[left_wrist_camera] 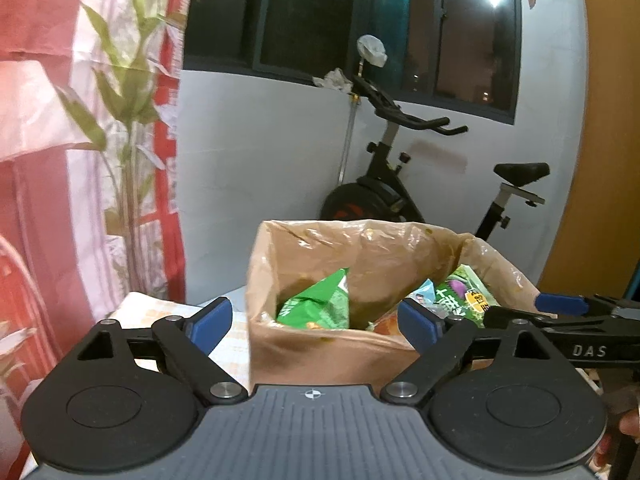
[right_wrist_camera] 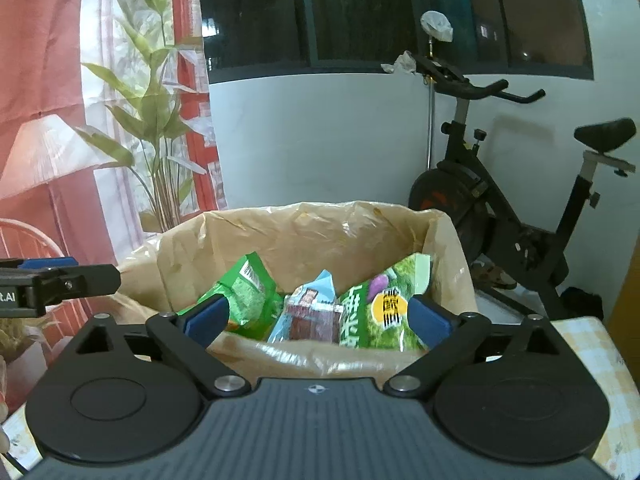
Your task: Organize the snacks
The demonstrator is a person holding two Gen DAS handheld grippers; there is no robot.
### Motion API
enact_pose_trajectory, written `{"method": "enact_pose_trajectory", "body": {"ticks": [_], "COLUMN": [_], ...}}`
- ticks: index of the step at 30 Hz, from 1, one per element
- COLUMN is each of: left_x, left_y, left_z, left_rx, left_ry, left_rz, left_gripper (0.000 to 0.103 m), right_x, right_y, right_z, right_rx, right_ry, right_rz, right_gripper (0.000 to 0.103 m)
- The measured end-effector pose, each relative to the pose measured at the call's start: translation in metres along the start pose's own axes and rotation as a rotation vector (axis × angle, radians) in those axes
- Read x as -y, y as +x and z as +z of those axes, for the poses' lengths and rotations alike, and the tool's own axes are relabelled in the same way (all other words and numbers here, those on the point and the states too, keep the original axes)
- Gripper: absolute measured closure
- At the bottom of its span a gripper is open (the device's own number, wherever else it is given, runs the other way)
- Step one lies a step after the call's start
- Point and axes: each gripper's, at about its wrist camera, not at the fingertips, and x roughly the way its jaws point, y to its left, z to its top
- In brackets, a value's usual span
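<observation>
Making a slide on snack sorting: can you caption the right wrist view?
Open right gripper hovers empty before a plastic-lined cardboard box holding two green snack bags and a blue packet.

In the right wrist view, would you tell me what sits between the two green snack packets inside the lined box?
A light-blue packet with a brown picture stands between the left green packet and the right green packet, best seen from the right wrist.

We read "DAS" in pale letters on the black gripper (left_wrist_camera: 588, 350) at the right edge of the left wrist view. In the right wrist view, "t.AI" shows on the black gripper (right_wrist_camera: 12, 297) at the left edge. The bags' print is unreadable.
</observation>
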Motion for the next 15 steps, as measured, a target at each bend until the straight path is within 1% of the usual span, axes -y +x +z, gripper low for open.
{"method": "enact_pose_trajectory", "body": {"ticks": [3, 5, 9, 15], "left_x": [0.001, 0.004, 0.011, 0.026], "left_y": [-0.014, -0.023, -0.047, -0.086], "left_z": [0.000, 0.001, 0.001, 0.000], "left_rx": [0.006, 0.014, 0.034, 0.067], "left_ry": [0.005, 0.011, 0.021, 0.047], "left_rz": [0.026, 0.040, 0.063, 0.118], "left_gripper": [0.011, 0.011, 0.008, 0.007], "right_x": [-0.004, -0.008, -0.012, -0.027], "right_y": [-0.011, -0.021, -0.040, -0.078], "right_z": [-0.001, -0.002, -0.002, -0.001], "right_rx": [0.000, 0.016, 0.023, 0.034], "right_ry": [-0.003, -0.004, 0.006, -0.036], "right_rz": [-0.015, -0.024, -0.006, -0.021], "right_gripper": [0.005, 0.005, 0.002, 0.002]}}
